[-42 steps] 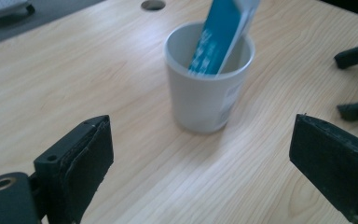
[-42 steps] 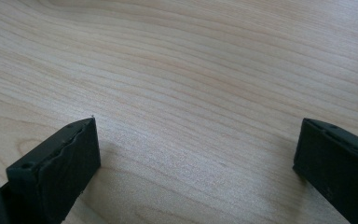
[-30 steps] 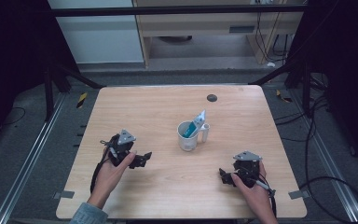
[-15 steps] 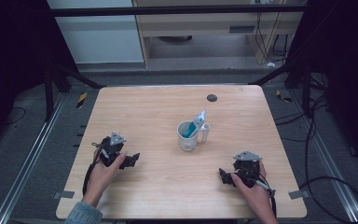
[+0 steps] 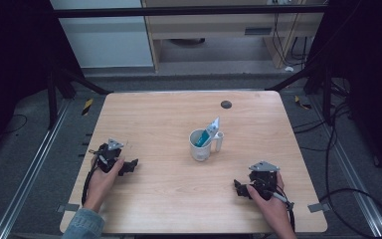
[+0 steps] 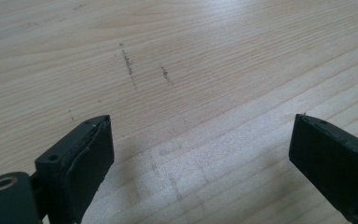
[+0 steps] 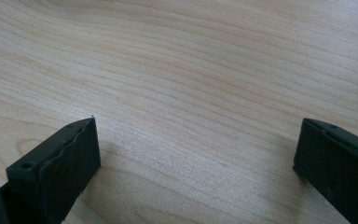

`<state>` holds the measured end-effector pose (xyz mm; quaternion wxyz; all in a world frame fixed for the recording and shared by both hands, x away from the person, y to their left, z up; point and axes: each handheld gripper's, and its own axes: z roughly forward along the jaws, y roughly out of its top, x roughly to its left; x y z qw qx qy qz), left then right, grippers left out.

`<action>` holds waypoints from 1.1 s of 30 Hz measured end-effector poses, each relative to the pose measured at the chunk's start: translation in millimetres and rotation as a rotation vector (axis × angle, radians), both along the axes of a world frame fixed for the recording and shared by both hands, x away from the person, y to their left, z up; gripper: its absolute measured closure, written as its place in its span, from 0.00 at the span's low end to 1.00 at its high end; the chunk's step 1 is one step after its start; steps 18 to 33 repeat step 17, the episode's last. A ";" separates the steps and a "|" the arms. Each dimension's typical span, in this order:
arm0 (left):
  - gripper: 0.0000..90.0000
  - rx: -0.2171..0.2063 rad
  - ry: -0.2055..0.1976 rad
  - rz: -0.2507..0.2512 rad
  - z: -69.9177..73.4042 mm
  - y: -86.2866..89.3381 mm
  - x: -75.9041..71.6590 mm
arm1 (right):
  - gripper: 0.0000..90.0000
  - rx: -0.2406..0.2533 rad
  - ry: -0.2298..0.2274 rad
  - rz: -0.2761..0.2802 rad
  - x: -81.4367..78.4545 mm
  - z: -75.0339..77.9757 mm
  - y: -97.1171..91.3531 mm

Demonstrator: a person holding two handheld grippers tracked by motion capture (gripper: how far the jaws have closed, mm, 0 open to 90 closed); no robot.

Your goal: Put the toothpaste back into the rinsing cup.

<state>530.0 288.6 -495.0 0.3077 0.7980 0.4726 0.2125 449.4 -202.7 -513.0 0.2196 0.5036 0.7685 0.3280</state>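
Resting low on the counter [image 5: 169, 199], both of my claws are empty: the left claw [image 5: 132, 166] sits near the left edge with its jaws spread wide over bare wood, and the right claw [image 5: 238, 187] sits toward the near right corner, jaws just as wide and closed on nothing. In the left gripper view I see my two black pads [image 6: 91, 156] standing well apart above a few faint dark scuffs [image 6: 129, 65] in the grain; the right gripper view shows the same wide gap over clean boards. What I would go for is the white mug [image 5: 199, 146], standing upright a little right of the counter's middle, between my two claws and farther from me than either. A blue-and-white tube [image 5: 209, 132] leans out of it, tail end up and tilted toward the far right corner. I judge the mug stiff, glazed and slick, fairly heavy and apt to chip if knocked over, so I would pinch its wall at the rim or take the handle [image 5: 219, 141] on its right side. The tube looks light and soft, likely to dent under a hard squeeze; its flat crimped tail is the place to nip, gently. A small dark disc [image 5: 226, 104] lies near the far edge, well apart from everything.
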 end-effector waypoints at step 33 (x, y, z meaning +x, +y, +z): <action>0.00 -0.040 -0.013 0.004 -12.5 6.5 12.8 | 0.01 0.000 0.000 0.000 0.0 0.0 0.0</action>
